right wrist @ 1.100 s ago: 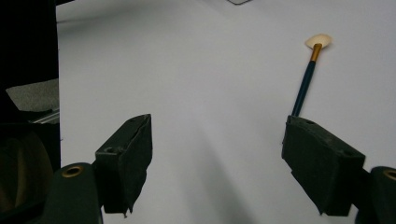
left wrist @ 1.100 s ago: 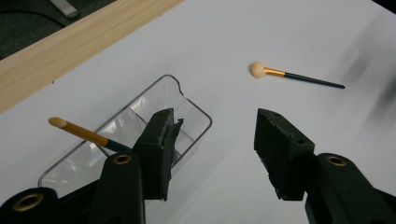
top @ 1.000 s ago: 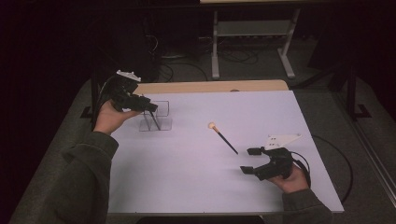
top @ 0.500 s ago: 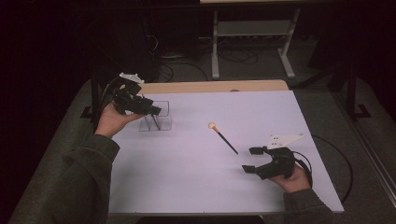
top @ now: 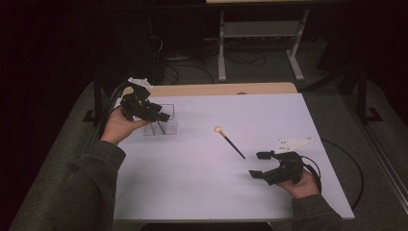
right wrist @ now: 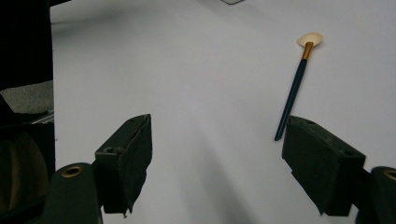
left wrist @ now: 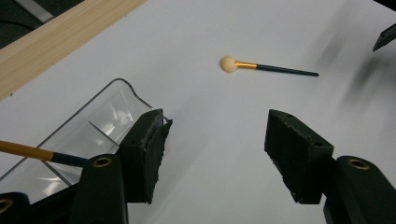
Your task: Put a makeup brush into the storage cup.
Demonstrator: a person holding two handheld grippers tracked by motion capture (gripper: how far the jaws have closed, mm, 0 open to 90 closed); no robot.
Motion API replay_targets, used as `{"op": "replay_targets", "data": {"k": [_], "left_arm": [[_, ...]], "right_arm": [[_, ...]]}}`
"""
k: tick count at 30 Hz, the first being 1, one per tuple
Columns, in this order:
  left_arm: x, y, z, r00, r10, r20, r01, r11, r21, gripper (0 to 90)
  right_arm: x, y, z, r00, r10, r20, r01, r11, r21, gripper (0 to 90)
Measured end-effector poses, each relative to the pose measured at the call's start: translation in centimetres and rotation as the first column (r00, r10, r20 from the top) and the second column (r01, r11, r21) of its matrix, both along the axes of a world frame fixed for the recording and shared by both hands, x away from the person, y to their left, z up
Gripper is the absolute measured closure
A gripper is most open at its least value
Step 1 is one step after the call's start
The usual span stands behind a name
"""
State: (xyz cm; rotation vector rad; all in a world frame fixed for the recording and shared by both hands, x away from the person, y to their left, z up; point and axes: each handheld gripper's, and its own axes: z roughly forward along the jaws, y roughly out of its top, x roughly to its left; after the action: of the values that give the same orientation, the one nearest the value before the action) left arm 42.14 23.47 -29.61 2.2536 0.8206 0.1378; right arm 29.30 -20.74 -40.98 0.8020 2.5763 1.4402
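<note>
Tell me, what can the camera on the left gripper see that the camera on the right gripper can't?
The left gripper view alone takes in the clear plastic box with a second brush lying in it, plus the wooden table edge.

The right gripper view alone has a grey patch of floor past the table's side, and it shows the loose brush's tip as a flat fan.

Both look across the white table top at the loose brush lying on it, each over its own pair of wide-open black jaws.
</note>
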Motion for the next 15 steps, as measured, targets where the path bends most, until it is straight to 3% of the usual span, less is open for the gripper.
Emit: {"op": "replay_targets", "data": {"k": [2, 7, 15], "left_arm": [[-0.2, 0.0, -0.1, 1.0, 0.001, 0.003, -0.001, 0.9999, -0.015, 37.9], [-0.6, 0.2, -0.7, 1.0, 0.0, -0.005, 0.0, 1.0, -0.004, 37.6], [-1.4, 0.2, 0.0, 0.9997, -0.009, 0.021, 0.009, 0.9999, -0.009, 36.8]], "right_arm": [[0.0, 0.0, 0.0, 1.0, 0.001, 0.003, -0.001, 1.0, 0.001, 23.3], [0.0, 0.0, 0.0, 1.0, 0.0, 0.003, 0.0, 1.0, -0.002, 23.3], [0.0, 0.2, 0.0, 1.0, 0.001, 0.002, -0.001, 1.0, -0.007, 23.2]]}}
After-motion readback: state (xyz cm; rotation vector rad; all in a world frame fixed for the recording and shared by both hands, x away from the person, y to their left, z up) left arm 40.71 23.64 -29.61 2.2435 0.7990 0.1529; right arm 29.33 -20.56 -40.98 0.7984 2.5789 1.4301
